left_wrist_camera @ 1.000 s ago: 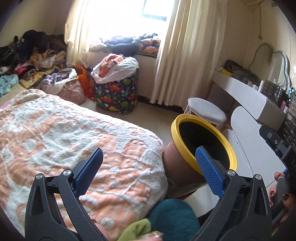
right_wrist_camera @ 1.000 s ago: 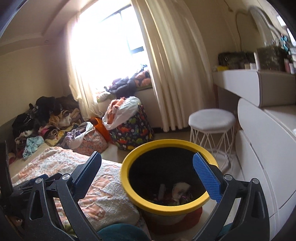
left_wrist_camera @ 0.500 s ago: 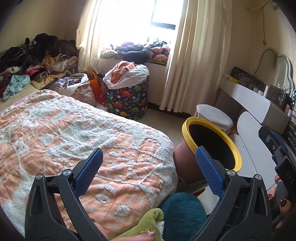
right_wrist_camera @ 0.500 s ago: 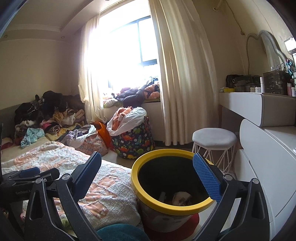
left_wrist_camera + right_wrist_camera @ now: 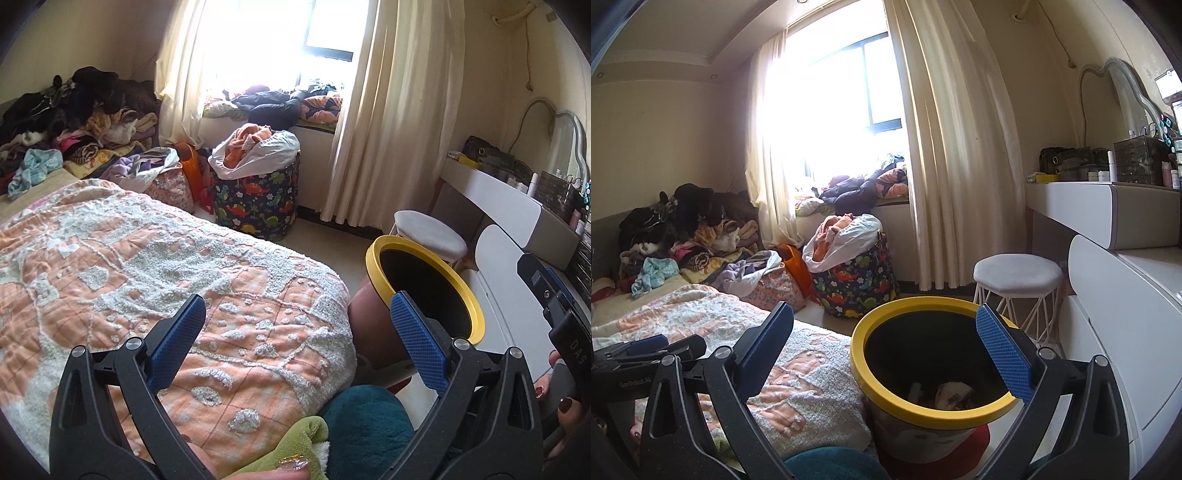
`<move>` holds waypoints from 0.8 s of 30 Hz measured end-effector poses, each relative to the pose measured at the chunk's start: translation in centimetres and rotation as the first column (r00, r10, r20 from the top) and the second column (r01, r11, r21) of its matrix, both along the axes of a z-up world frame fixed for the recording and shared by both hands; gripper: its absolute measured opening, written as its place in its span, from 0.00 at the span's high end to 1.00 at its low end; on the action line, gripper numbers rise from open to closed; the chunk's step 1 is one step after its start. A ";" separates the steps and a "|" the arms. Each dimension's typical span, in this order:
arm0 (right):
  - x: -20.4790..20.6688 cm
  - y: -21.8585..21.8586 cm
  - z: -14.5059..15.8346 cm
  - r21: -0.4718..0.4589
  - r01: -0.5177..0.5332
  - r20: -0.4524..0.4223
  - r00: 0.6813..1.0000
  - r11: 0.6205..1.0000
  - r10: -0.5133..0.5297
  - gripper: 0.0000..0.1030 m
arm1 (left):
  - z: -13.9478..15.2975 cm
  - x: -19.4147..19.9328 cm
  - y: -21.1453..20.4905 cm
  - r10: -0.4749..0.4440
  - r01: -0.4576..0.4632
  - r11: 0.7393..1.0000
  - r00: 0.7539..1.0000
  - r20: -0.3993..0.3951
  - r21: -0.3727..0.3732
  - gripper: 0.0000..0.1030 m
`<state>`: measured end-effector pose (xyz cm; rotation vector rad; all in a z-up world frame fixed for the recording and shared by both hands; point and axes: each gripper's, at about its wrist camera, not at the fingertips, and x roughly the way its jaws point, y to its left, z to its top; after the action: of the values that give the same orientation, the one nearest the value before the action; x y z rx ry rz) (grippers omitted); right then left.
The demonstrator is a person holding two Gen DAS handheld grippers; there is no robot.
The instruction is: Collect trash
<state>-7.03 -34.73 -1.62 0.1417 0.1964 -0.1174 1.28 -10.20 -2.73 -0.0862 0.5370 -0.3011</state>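
A trash bin with a yellow rim (image 5: 923,410) stands on the floor beside the bed; crumpled trash (image 5: 951,393) lies at its bottom. It also shows in the left wrist view (image 5: 380,254). My right gripper (image 5: 886,350) is open and empty, hovering just above and in front of the bin. My left gripper (image 5: 295,336) is open and empty above the bed's corner, left of the bin. The right gripper's body (image 5: 561,332) shows at the right edge of the left wrist view.
The bed with an orange-and-white quilt (image 5: 147,266) fills the left. A white stool (image 5: 1019,273) and white dresser (image 5: 1126,295) stand right of the bin. A dinosaur-print hamper (image 5: 258,199) and clothes piles (image 5: 74,122) lie by the window.
Both grippers have tilted up and drawn back, so more of the room and window shows. The bin sits lower in the right wrist view. Both stay open and empty.
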 end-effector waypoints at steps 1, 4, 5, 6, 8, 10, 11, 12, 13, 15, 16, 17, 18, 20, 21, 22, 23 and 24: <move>-0.1 0.0 0.0 0.000 0.003 0.000 1.000 1.000 -0.003 0.06 | 0.0 0.0 0.0 0.000 0.000 1.000 1.000 0.000 0.001 0.11; 0.0 0.0 0.1 0.002 0.004 -0.001 1.000 1.000 -0.004 0.06 | 0.0 0.0 0.1 0.002 -0.002 1.000 1.000 0.002 0.000 0.11; 0.0 -0.1 0.0 0.001 0.004 -0.001 1.000 1.000 -0.004 0.06 | 0.0 0.0 0.0 0.002 -0.002 1.000 1.000 0.001 0.000 0.11; -0.1 -0.1 0.1 0.002 0.004 -0.001 1.000 1.000 -0.004 0.06 | 0.0 0.0 0.0 0.003 -0.003 1.000 1.000 0.000 0.000 0.11; -0.1 -0.1 0.0 0.001 0.003 0.000 1.000 1.000 -0.003 0.06 | 0.0 0.0 0.0 0.002 -0.002 1.000 1.000 0.001 0.001 0.11; 0.0 -0.1 0.0 0.002 0.000 -0.002 1.000 1.000 0.000 0.06 | 0.0 0.0 0.0 0.001 -0.001 1.000 1.000 0.001 0.001 0.11; 0.0 -0.1 0.0 0.001 0.001 -0.005 1.000 1.000 -0.001 0.06 | 0.0 0.0 0.0 0.001 -0.001 1.000 1.000 0.001 0.001 0.11; 0.0 -0.2 0.0 0.001 0.003 -0.004 1.000 1.000 -0.003 0.06 | 0.0 0.0 0.0 0.002 -0.002 1.000 1.000 0.002 0.002 0.11; 0.0 -0.2 0.0 0.002 0.002 -0.004 1.000 1.000 -0.002 0.06 | 0.0 0.0 0.0 0.002 -0.002 1.000 1.000 0.003 0.002 0.11; 0.0 -0.2 0.0 0.002 0.002 -0.003 1.000 1.000 -0.002 0.06 | 0.0 0.0 0.0 0.004 -0.004 1.000 1.000 0.003 0.002 0.11; 0.0 -0.2 0.0 0.003 0.002 -0.002 1.000 1.000 -0.002 0.06 | 0.1 0.0 0.0 0.003 -0.003 1.000 1.000 0.002 0.001 0.11; 0.0 -0.2 0.0 0.001 0.002 -0.003 1.000 1.000 -0.002 0.06 | 0.1 0.0 0.0 0.003 -0.003 1.000 1.000 0.002 0.001 0.11; 0.0 -0.3 0.0 0.001 0.003 -0.002 1.000 1.000 -0.003 0.06 | 0.1 0.0 0.0 0.002 -0.002 1.000 1.000 0.002 0.001 0.11; 0.0 -0.3 0.0 0.001 0.006 -0.001 1.000 1.000 -0.006 0.06 | 0.0 0.0 0.0 0.003 -0.003 1.000 1.000 0.002 0.003 0.11; 0.0 -0.3 0.0 0.002 0.008 0.000 1.000 1.000 -0.008 0.06 | 0.0 0.0 0.0 0.003 -0.003 1.000 1.000 0.003 0.003 0.11; 0.0 -0.3 0.0 0.003 0.009 -0.002 1.000 1.000 -0.009 0.06 | 0.0 0.0 0.1 0.002 -0.002 1.000 1.000 0.004 0.003 0.11; 0.0 -0.4 0.0 0.004 0.012 -0.002 1.000 1.000 -0.012 0.06 | 0.0 0.0 0.0 0.003 -0.003 1.000 1.000 0.002 0.003 0.11; 0.0 -0.4 0.0 0.006 0.014 -0.001 1.000 1.000 -0.014 0.06 | 0.0 0.0 0.0 0.004 -0.004 1.000 1.000 0.003 0.004 0.11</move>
<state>-7.06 -35.15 -1.66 0.1489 0.1971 -0.1307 1.26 -10.17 -2.71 -0.0832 0.5346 -0.2966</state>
